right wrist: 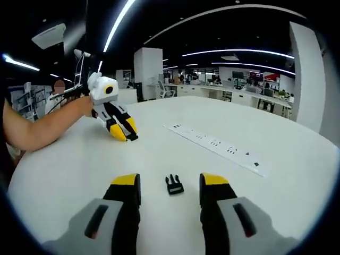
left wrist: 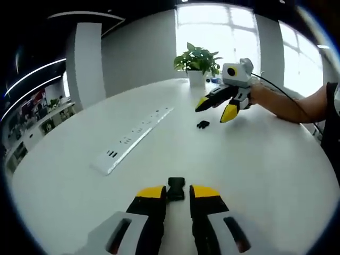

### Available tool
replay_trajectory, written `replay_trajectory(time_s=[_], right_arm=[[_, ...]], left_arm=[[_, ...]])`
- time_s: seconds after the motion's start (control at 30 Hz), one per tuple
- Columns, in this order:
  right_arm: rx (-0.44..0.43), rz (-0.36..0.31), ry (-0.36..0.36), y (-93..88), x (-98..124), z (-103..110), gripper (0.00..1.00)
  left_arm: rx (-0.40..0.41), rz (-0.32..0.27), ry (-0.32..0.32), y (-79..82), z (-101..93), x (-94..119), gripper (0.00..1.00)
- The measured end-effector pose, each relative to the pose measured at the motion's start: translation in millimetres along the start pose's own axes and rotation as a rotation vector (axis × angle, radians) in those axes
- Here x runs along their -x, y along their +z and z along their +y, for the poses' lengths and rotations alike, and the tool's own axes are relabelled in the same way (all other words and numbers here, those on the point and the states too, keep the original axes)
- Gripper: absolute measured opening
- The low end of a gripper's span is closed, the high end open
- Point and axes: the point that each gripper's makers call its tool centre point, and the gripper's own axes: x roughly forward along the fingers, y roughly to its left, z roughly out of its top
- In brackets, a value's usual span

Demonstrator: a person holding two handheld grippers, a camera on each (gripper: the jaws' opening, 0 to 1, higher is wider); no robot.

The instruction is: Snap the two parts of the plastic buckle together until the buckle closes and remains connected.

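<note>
Black pronged plastic buckle half [right wrist: 174, 184] between spread jaws.

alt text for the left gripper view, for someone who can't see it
The left gripper is open, low over a white table, with a black buckle part between its yellow fingertips. Farther off, the right gripper, held by a person's hand, hovers open above a second black buckle part. A white power strip and a potted plant are also on the table.
</note>
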Motion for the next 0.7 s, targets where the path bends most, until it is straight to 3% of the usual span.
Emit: replay_trajectory(time_s=[0.4, 0.7], right_arm=[[0.007, 0.020, -0.006, -6.3, -2.6, -2.0, 0.32], [0.021, 0.048, 0.011, -12.4, -8.8, 3.2, 0.31]], left_arm=[[0.010, -0.009, 0.007, 0.3, 2.6, -2.0, 0.12], [0.007, -0.008, 0.007, 0.0, 1.3, -1.6, 0.12]])
